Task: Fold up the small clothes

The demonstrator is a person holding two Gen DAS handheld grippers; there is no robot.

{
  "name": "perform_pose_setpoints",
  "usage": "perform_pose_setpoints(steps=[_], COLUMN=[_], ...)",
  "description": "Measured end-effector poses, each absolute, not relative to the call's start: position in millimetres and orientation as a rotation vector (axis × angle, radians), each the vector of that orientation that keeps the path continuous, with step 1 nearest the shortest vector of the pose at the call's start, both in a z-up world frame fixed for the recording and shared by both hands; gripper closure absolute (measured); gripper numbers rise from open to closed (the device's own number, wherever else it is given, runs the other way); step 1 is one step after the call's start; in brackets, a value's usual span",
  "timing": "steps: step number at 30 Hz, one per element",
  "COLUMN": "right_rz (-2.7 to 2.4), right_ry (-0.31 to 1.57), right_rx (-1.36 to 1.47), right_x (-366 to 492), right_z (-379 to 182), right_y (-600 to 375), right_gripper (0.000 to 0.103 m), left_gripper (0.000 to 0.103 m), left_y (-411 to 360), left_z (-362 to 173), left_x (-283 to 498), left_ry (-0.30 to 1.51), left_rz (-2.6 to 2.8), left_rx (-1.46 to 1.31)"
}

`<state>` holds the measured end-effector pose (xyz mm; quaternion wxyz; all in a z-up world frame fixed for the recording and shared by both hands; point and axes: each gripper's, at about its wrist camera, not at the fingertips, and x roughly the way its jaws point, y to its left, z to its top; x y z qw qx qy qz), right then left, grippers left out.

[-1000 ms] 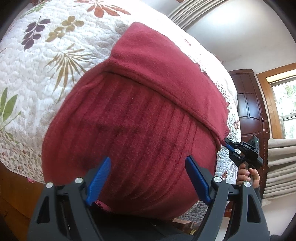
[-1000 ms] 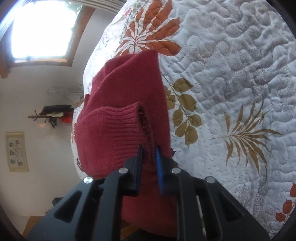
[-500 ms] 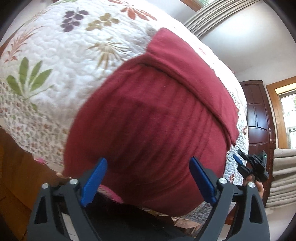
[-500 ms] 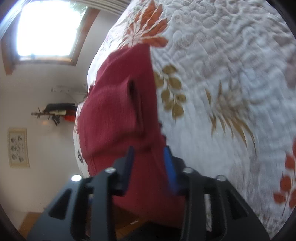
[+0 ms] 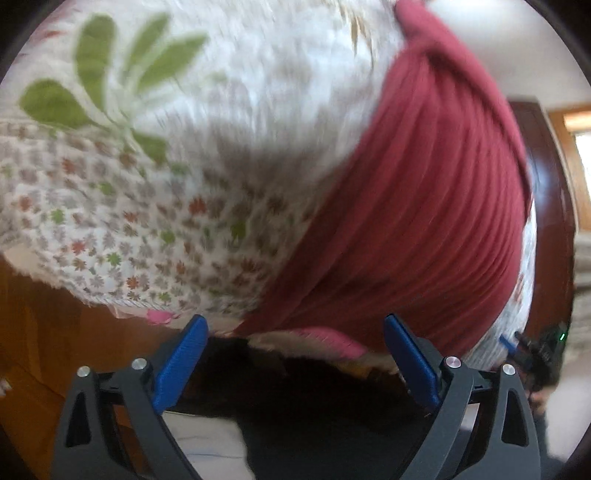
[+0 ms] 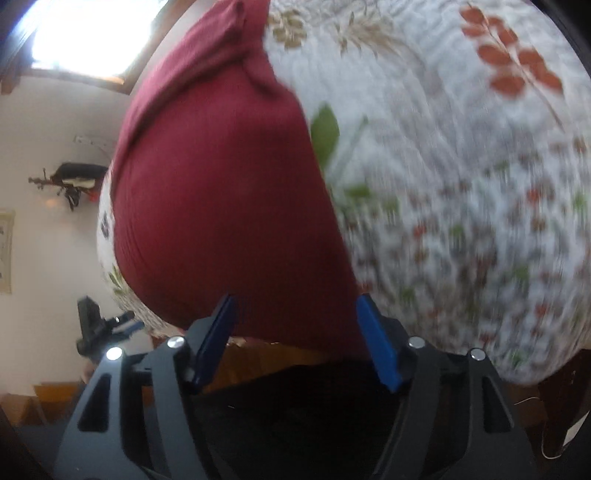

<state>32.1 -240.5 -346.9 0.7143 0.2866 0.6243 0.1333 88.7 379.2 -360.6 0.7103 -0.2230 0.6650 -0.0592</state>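
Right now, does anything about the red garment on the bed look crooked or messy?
Slightly. The dark red knit garment reaches the edge of the floral quilt, and its far end is bunched into a crease. Both grippers are open, clear of it.

Place: we take this for a bedroom in a home.
Bed: we see a bed under a white quilt [image 5: 258, 122] stitched with leaf prints, its edge hanging over a wooden frame [image 5: 48, 332].
Furniture: we see a dark wooden cabinet [image 5: 550, 221] against the wall.
Window: we see a bright window [image 6: 85, 33] in a wood frame.
Walls: we see a coat rack [image 6: 70, 181] and a framed picture [image 6: 5, 251] on pale walls.
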Motion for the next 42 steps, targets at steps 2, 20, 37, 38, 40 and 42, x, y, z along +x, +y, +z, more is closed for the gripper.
perform_pose_setpoints(steps=[2, 20, 37, 38, 40, 42], right_rz=[0.283, 0.201, 0.31, 0.321, 0.353, 0.389], right_ry=[1.39, 1.448, 1.489, 1.487, 1.498, 1.503], right_rx=[0.622, 0.543, 0.585, 0.577, 0.583, 0.612], right_x=[11.1, -11.0, 3.3, 3.2, -1.4, -5.4], right_z=[-355.5, -407.6, -429.9, -429.7, -425.5, -422.3], right_y=[-235.9, -207.8, -203.0, -201.4, -203.9, -204.1], right_gripper=[0.034, 0.033, 0.044, 0.048, 0.071, 0.086], left_gripper=[0.007, 0.006, 0.032, 0.037, 0.074, 0.084], left_y=[373.8, 358.4, 339.7, 343.2, 343.3, 345.8], left_z=[-372.8, -419.7, -441.3, -441.9, -445.2, -440.4], left_x=[87.2, 94.4, 99.6, 99.8, 94.4, 89.6], left_ry=[1.498, 1.478, 1.522, 1.532, 1.563, 1.571], left_rz=[-0.194, -0.277, -0.34, -0.34, -0.34, -0.341], left_rx=[-0.442, -0.471, -0.471, -0.461, -0.42, -0.425])
